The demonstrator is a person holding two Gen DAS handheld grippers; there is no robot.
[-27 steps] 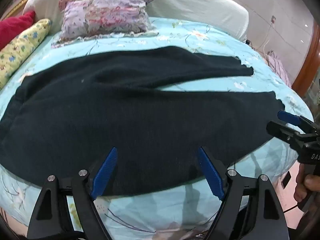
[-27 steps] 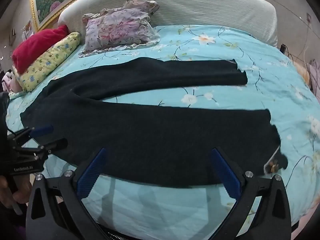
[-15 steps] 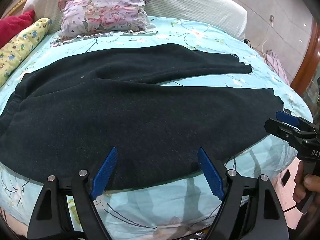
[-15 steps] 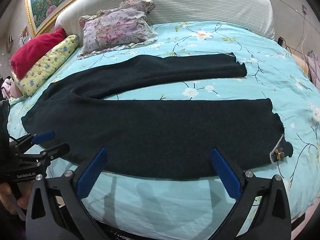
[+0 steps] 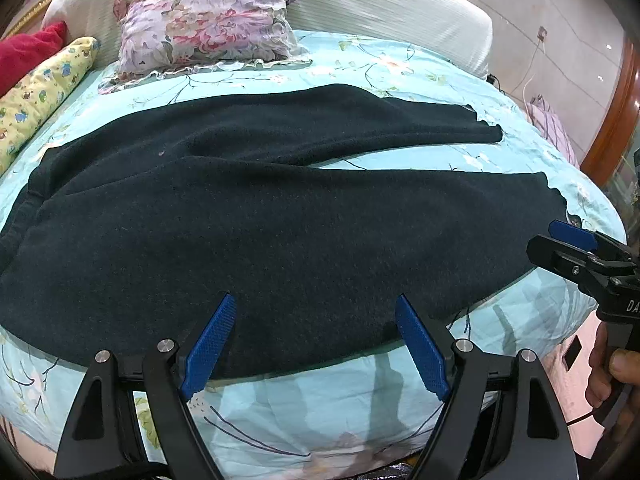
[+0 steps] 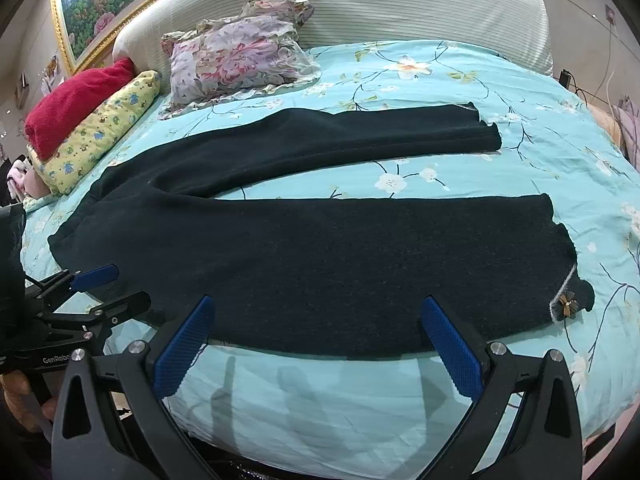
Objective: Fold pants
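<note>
Your left tool (image 5: 312,354) hangs released over the near edge of the pants (image 5: 280,232), its two blue pads spread wide with nothing between them. It sits toward the waist end, which lies at the left of the bed (image 5: 420,76), near the yellow bolster (image 5: 44,88) and the red cushion (image 5: 28,52).

The pants lie flat across the blue flowered bedcover with the long axis running left to right: waistband to the left, cuffs to the right. The two legs spread apart toward the right with a wedge of bedcover between them. The far leg ends below the flowered pillow (image 6: 240,60); the near leg (image 6: 360,264) follows the bed's front edge.

Your right tool (image 6: 316,350) is likewise released, pads wide apart, poised over the near leg's front hem toward the cuff, where a small bow (image 6: 566,306) sits at the corner.

The fold looks not yet begun, and the likely first move is laying one leg onto the other. To do it well:

- Bite only the near leg's edge, not the bedcover beneath.
- Take the waist side and the cuff side at matching depth.
- Lift both ends together so the cloth carries over evenly.
- Land the near leg's edge on the far leg's far edge.
</note>
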